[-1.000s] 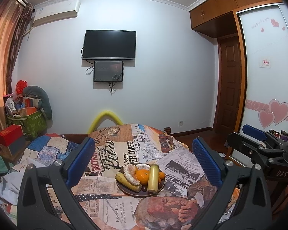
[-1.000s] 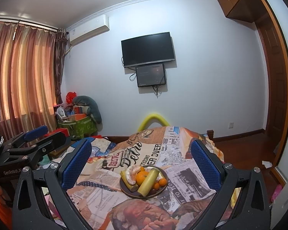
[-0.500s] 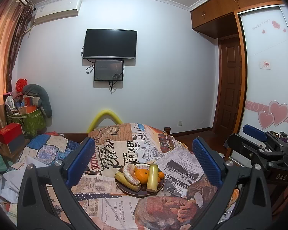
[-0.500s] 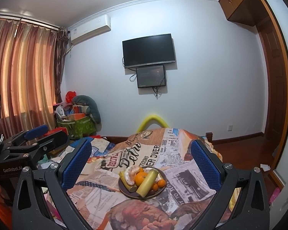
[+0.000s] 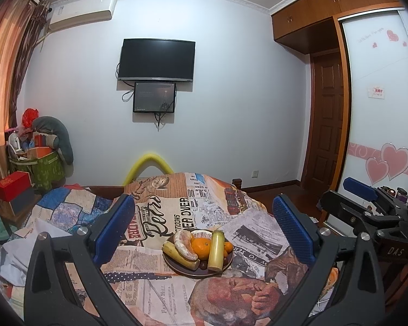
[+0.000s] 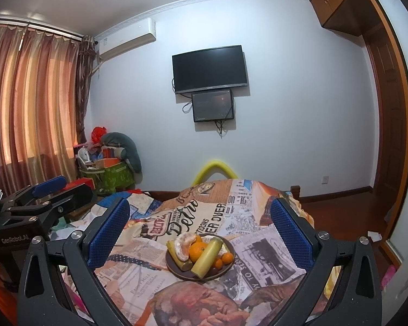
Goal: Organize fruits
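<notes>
Both jaws spread wide, empty: left gripper (image 5: 204, 226), right gripper (image 6: 200, 226). Dark plate (image 5: 176, 267) of fruit mid-bed on printed bedspread (image 5: 160, 293). Peeled orange (image 5: 186, 245) soft, easily crushed; banana (image 5: 180, 256) bruisable. Best gripped gently across middles.

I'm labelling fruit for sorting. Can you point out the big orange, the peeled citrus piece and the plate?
big orange (image 5: 202, 247), left wrist view, middle of its skin.
peeled citrus piece (image 5: 185, 245), left wrist view, middle of its pale curved segments.
plate (image 6: 229, 245), right wrist view, bare right rim.
</notes>
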The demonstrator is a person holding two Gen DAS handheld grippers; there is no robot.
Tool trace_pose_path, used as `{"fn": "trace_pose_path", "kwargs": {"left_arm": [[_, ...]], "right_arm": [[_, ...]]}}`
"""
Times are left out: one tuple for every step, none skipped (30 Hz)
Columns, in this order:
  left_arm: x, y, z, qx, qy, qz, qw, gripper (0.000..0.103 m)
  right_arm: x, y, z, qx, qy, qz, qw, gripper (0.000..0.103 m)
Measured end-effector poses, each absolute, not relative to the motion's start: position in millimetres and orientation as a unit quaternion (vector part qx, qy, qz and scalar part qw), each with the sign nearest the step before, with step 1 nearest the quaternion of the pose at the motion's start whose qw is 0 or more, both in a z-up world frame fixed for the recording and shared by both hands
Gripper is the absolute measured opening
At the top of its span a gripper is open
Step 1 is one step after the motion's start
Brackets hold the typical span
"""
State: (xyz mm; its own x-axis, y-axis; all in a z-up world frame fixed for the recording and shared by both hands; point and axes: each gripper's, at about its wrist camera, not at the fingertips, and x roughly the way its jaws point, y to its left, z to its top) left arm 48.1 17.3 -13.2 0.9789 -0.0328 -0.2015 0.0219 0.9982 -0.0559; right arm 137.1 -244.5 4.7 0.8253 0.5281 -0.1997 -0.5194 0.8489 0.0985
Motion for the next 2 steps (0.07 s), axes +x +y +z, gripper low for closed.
{"fn": "trace_pose_path", "kwargs": {"left_arm": [[49.6, 17.5, -13.9, -0.027, 0.103, -0.014, 0.994, 0.103], [50.8, 17.8, -14.5, -0.027, 0.105, -0.014, 0.994, 0.103]], "right_arm": [[137.9, -244.8, 3.8, 0.021, 0.112, 0.274, 0.955, 0.103], [138.8, -244.7, 3.2, 0.021, 0.113, 0.274, 0.955, 0.103]]}}
